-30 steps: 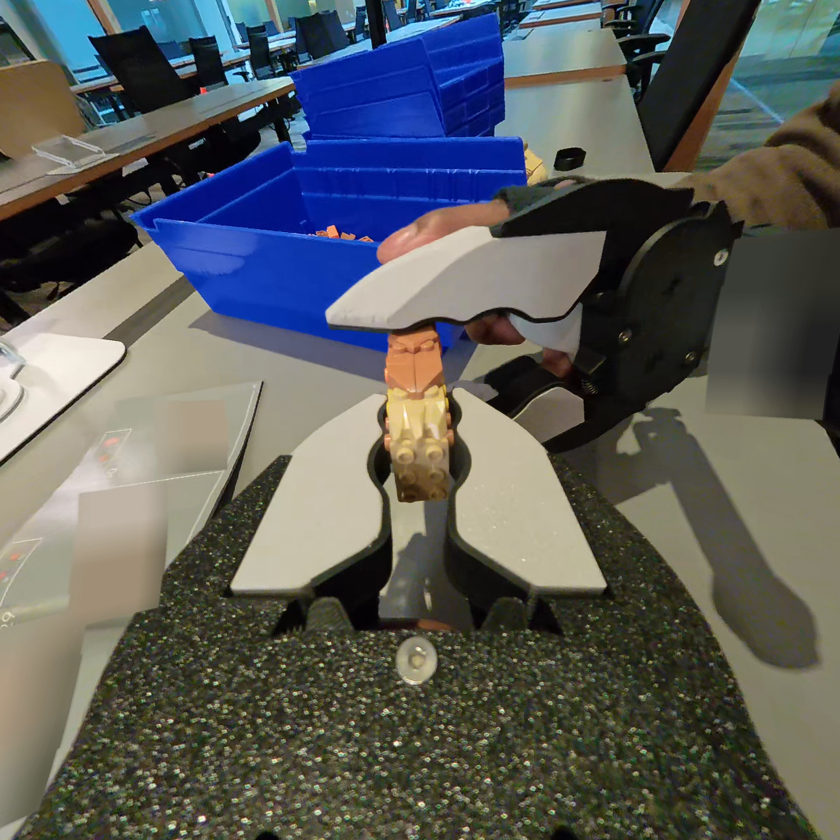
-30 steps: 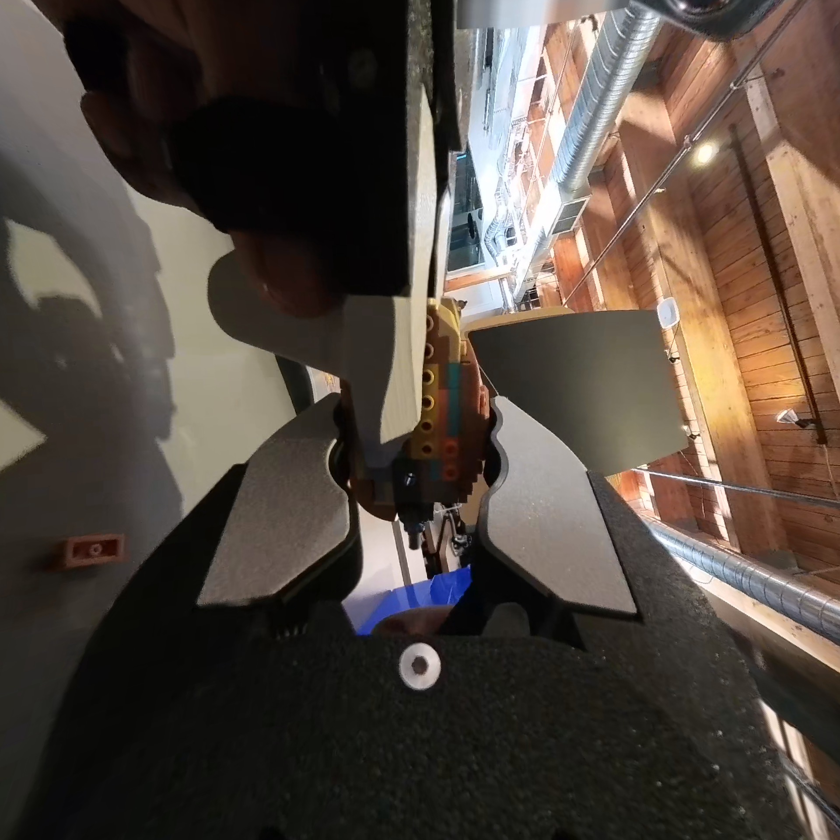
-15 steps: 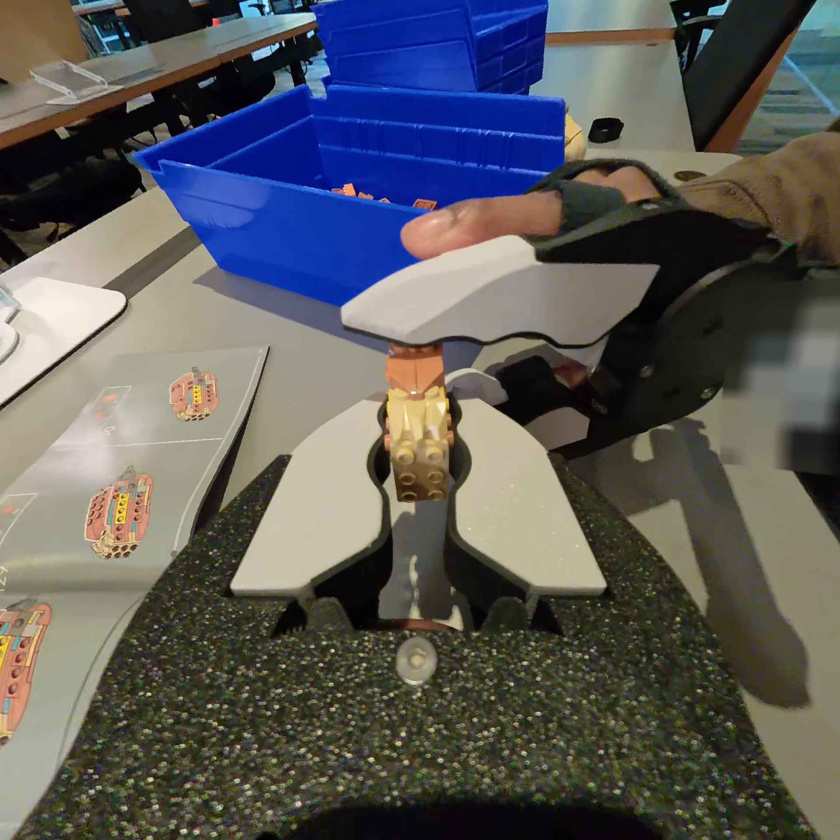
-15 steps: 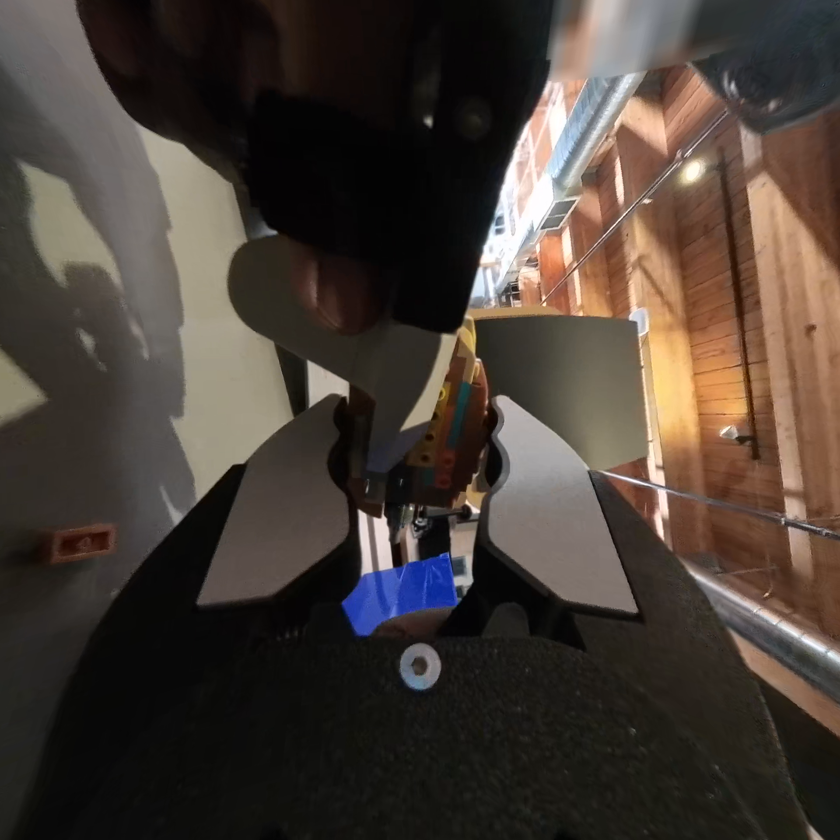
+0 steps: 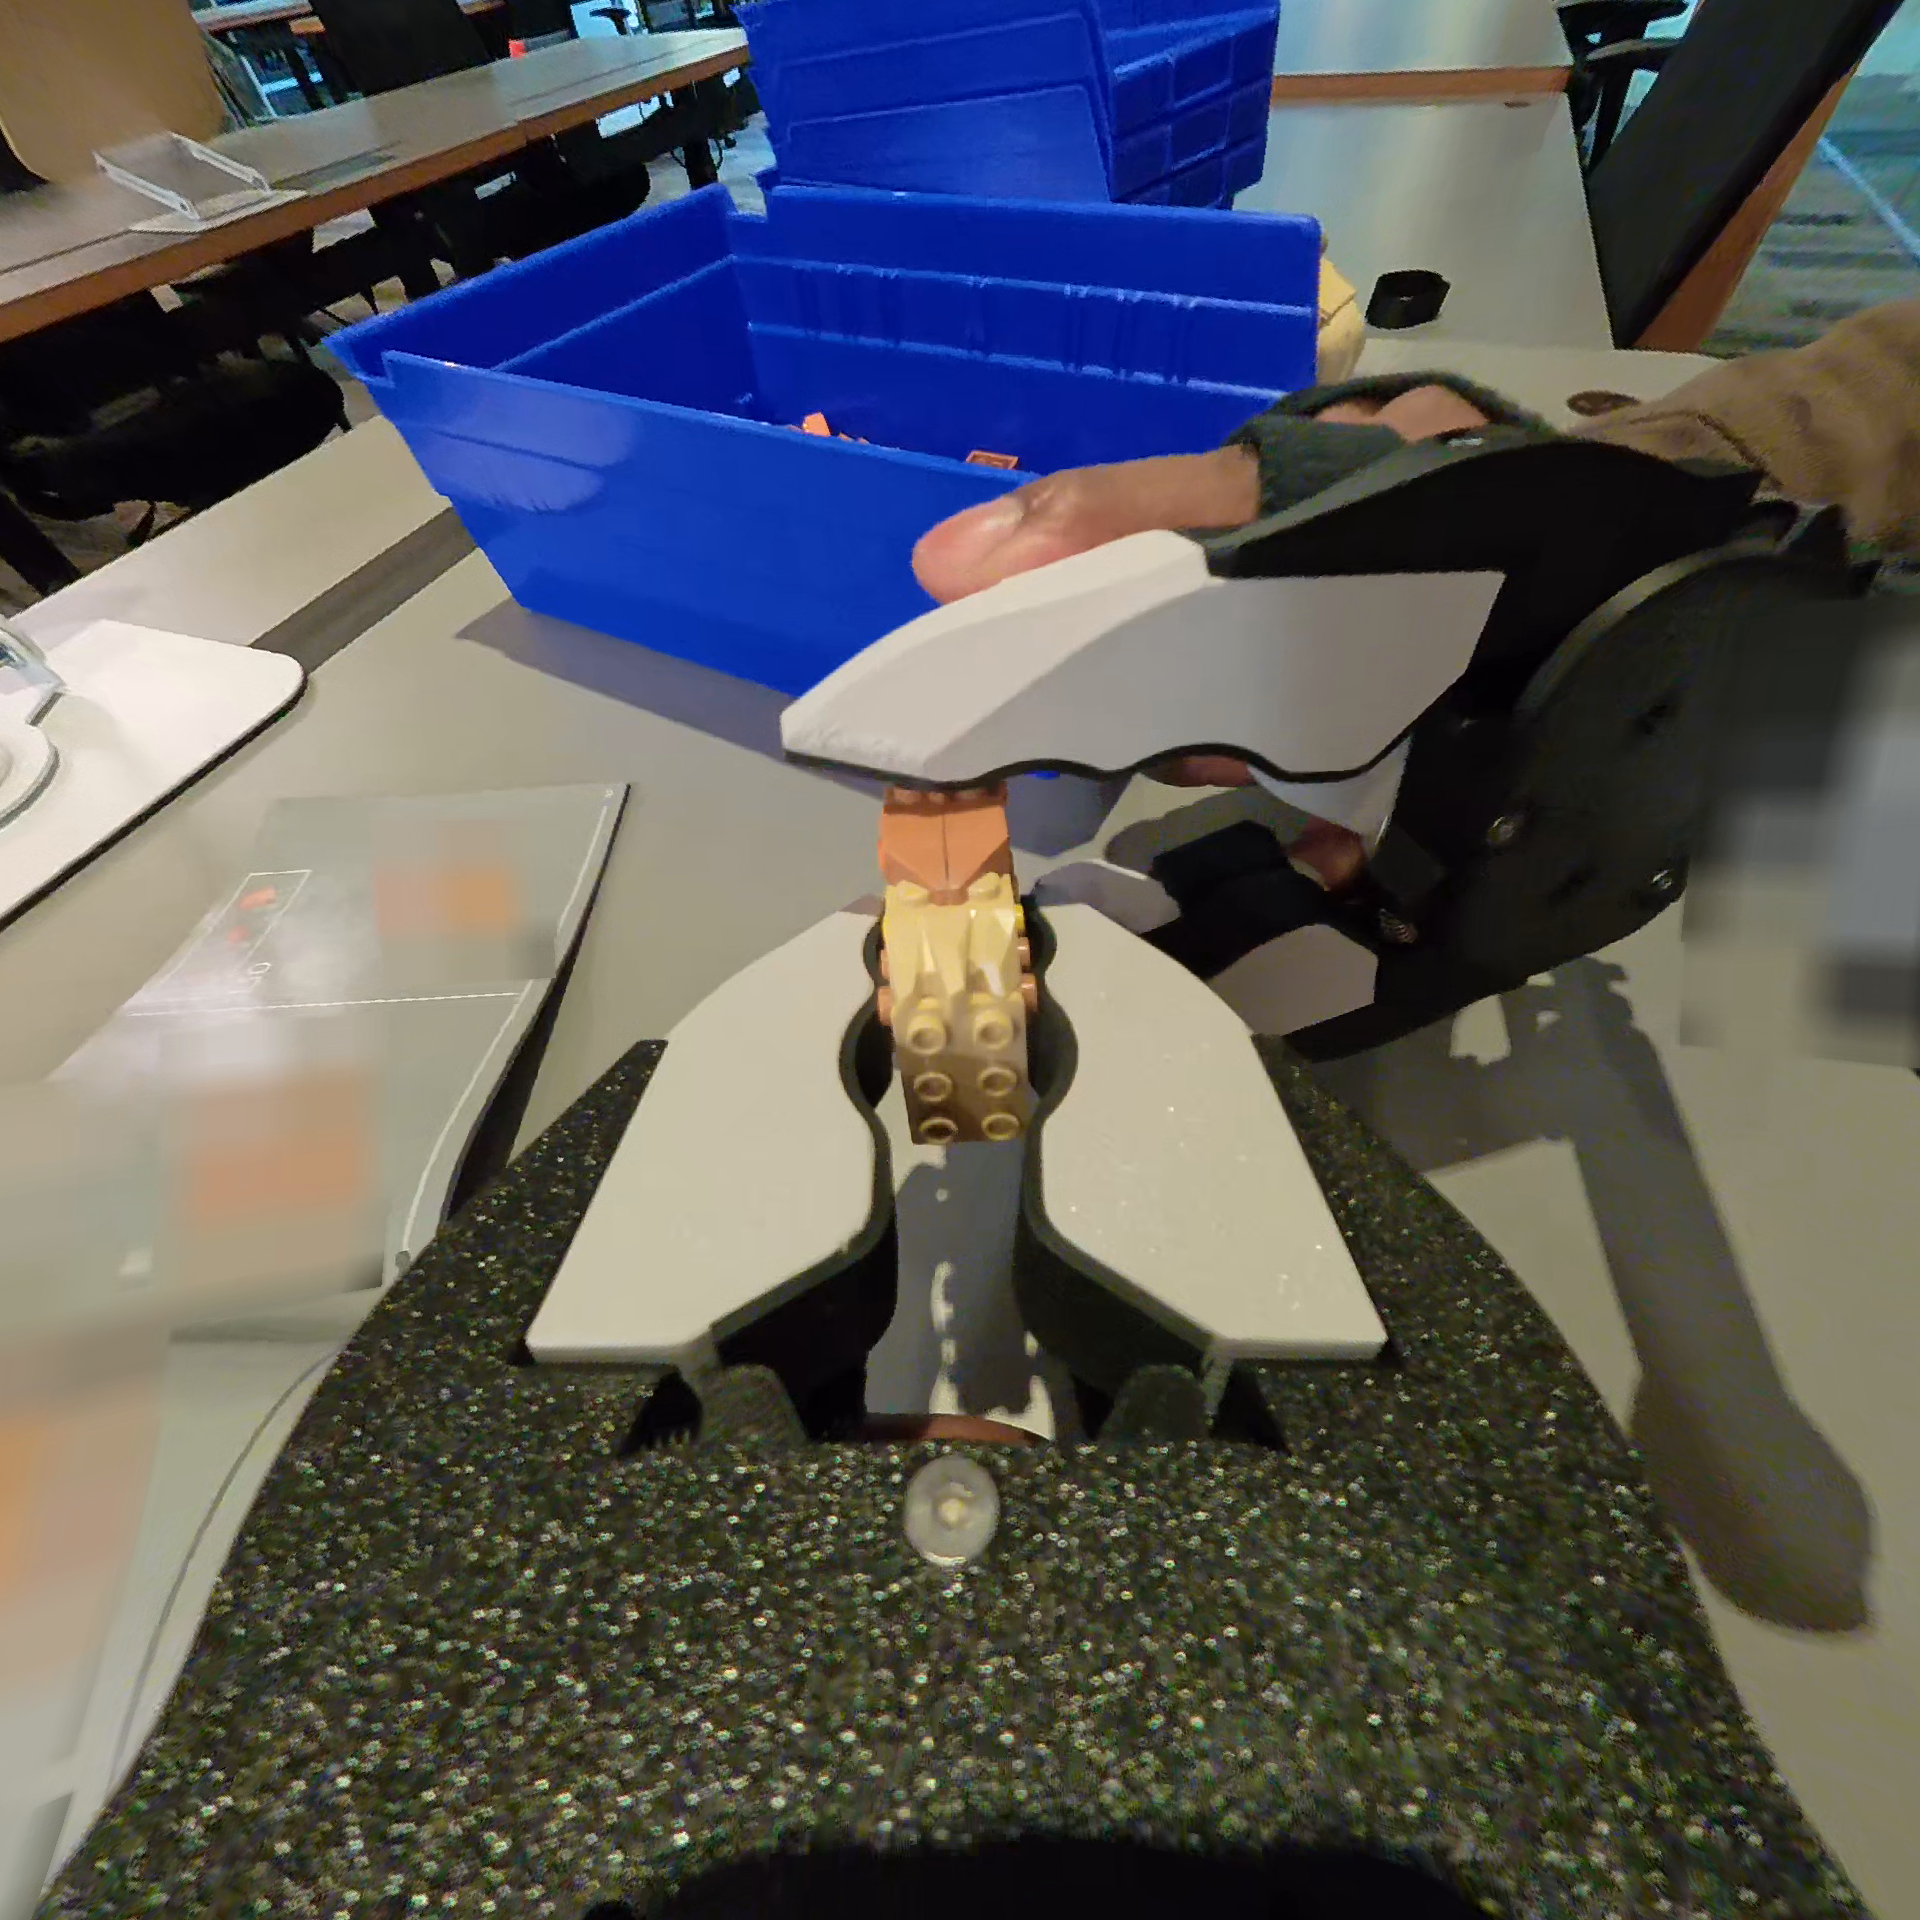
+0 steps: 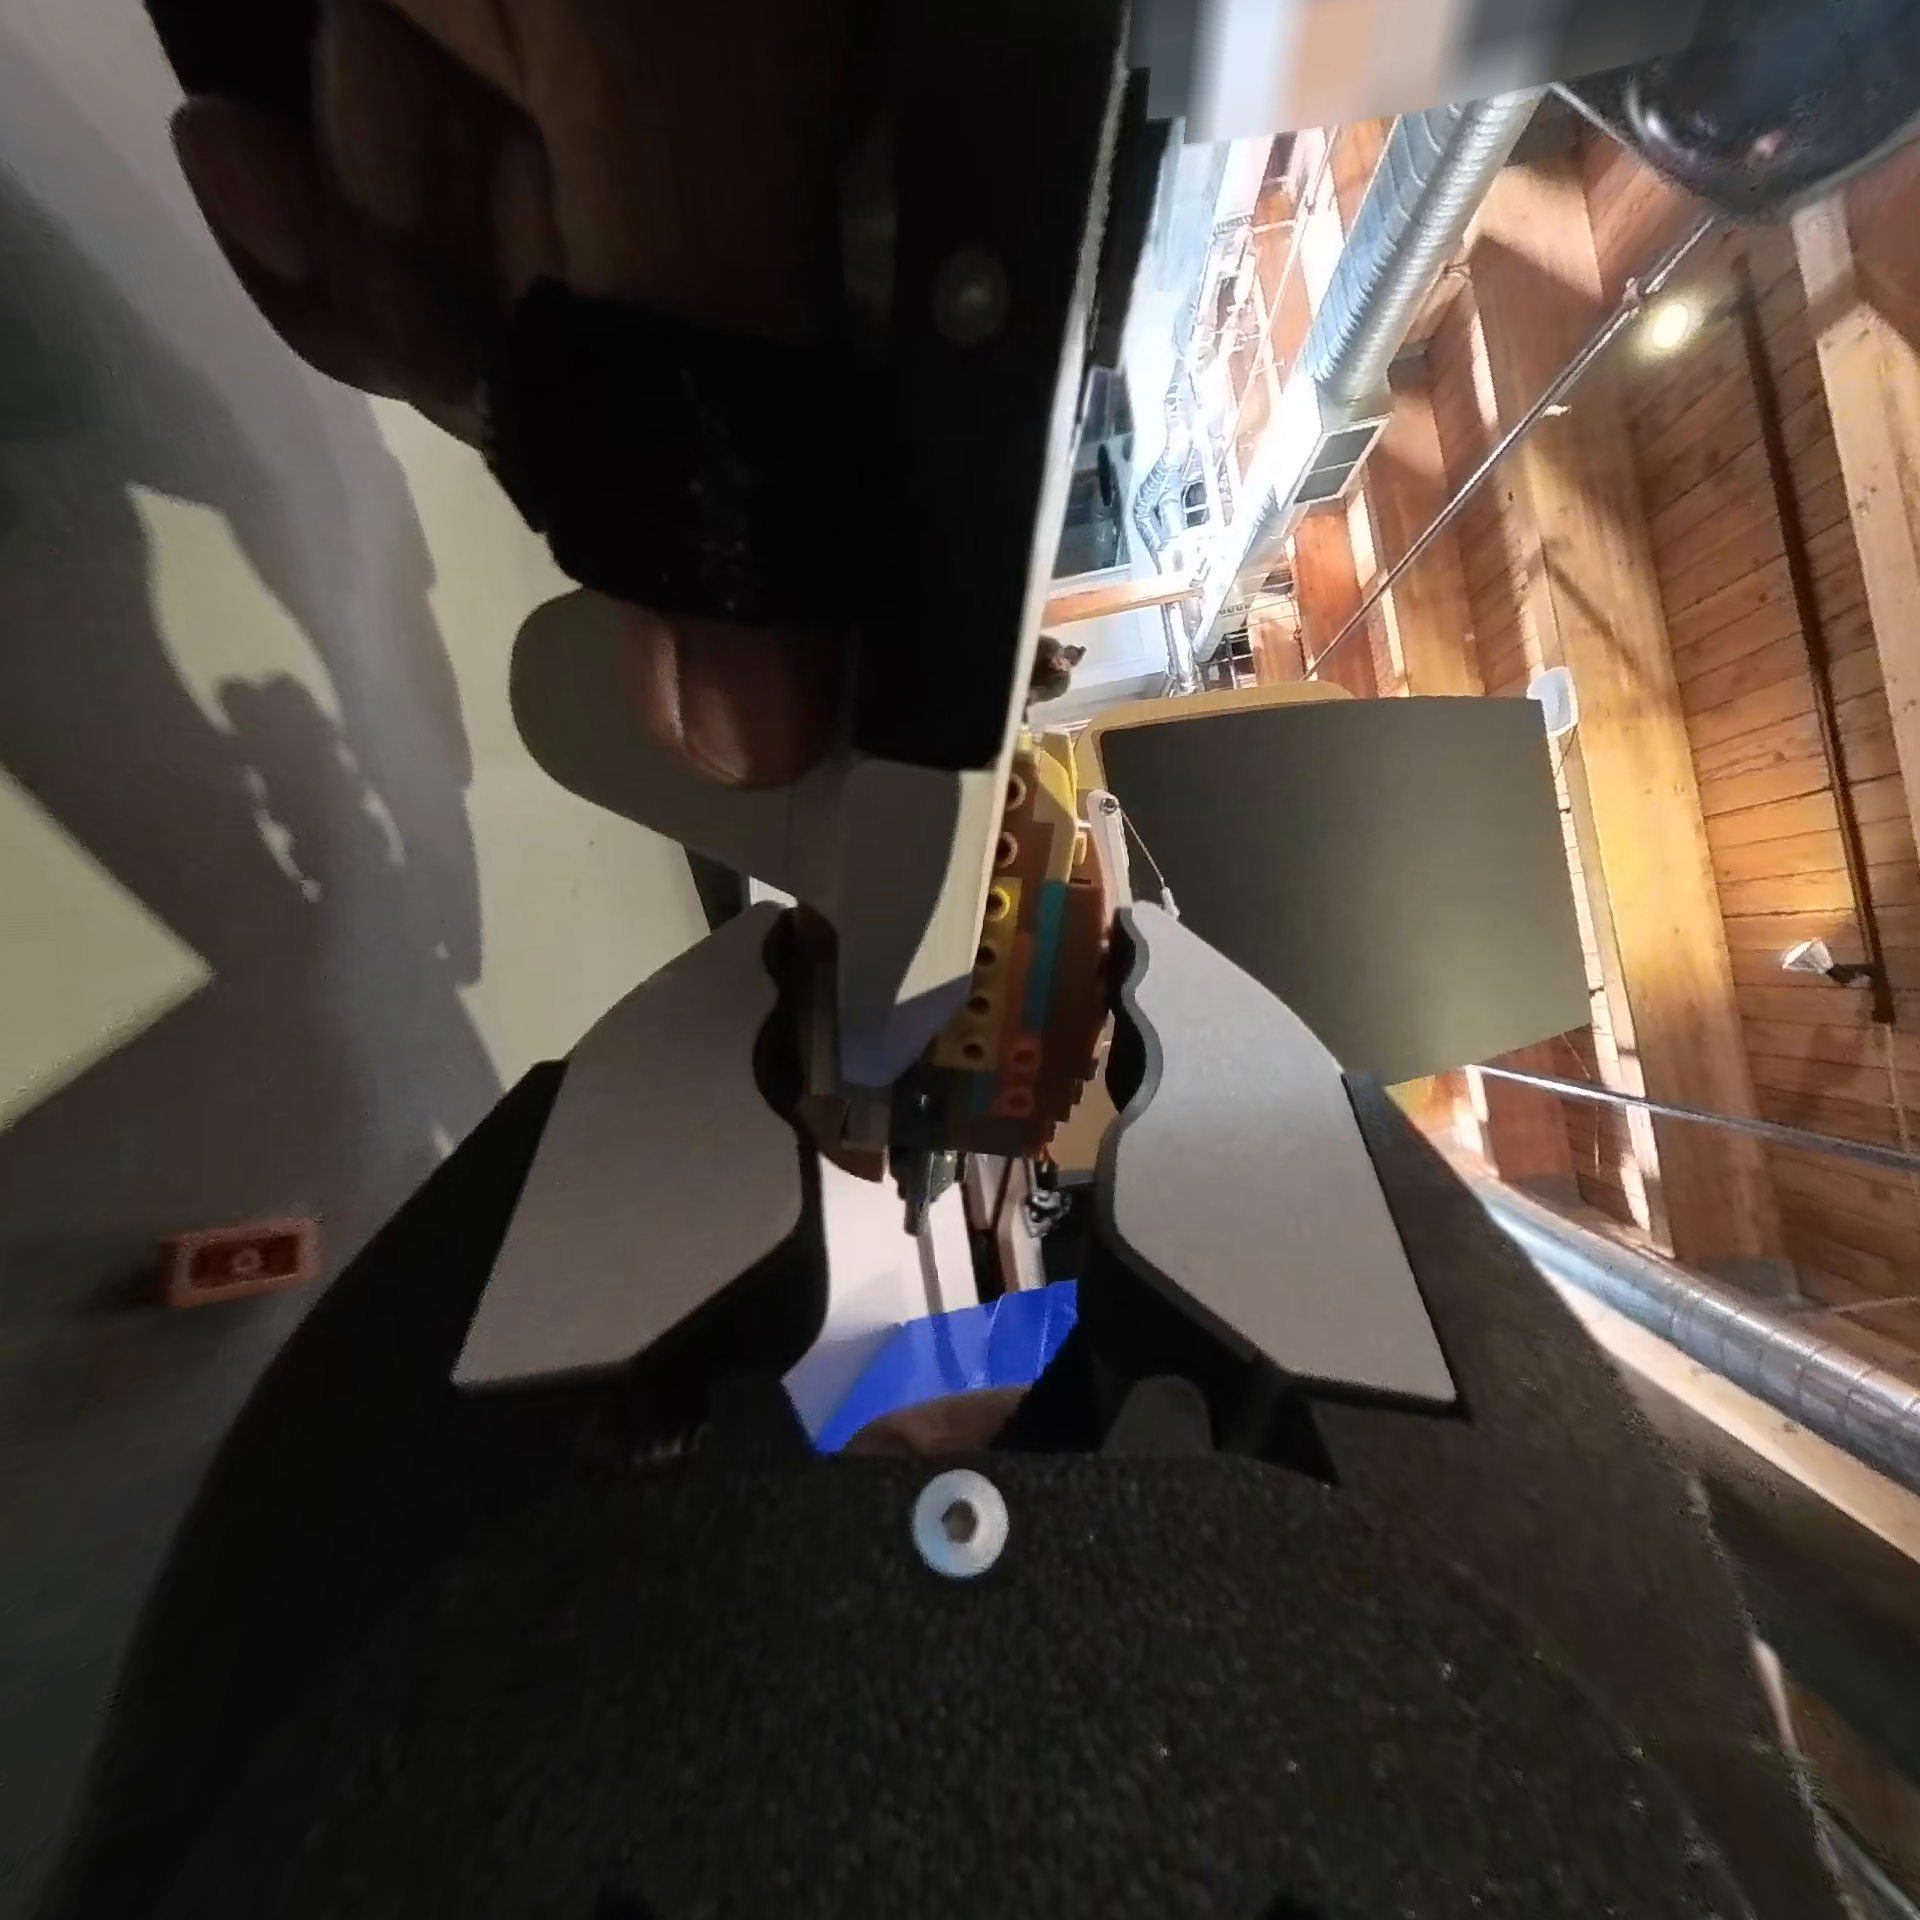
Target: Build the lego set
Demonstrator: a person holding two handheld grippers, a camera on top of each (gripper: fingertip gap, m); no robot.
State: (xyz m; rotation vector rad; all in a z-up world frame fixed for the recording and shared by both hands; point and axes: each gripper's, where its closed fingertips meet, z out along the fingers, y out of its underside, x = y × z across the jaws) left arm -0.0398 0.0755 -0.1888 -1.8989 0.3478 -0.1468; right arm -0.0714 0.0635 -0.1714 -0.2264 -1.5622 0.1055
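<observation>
Lego model (image 5: 961,1023), a small build of tan and reddish-brown bricks, is sitting between the two grey fingers of the left tongs (image 5: 958,1023), which are clenching on its sides and holding it above the worktop (image 5: 1621,1195). Its studded tan end is pointing back toward the left camera, and its brown end is reaching forward past the fingertips. The right tongs (image 5: 1023,821) are coming in from the right side and are crossing in front of the left ones; one finger (image 5: 1122,675) is lying over the brown end and the other is passing below it, so these tongs are also grasping the model. In the right wrist view the same model (image 6: 1023,997), showing yellow, teal and orange parts, is sitting between the right fingers (image 6: 1236,1132). A bare fingertip (image 5: 1060,525) of the person is resting on the upper right finger. Beyond both tongs a blue bin (image 5: 748,457) with loose bricks is standing on the worktop. To the left of the left tongs a booklet (image 5: 416,935) is lying flat. In the right wrist view one loose brown brick (image 6: 239,1262) is lying on the worktop, apart from the tongs.
</observation>
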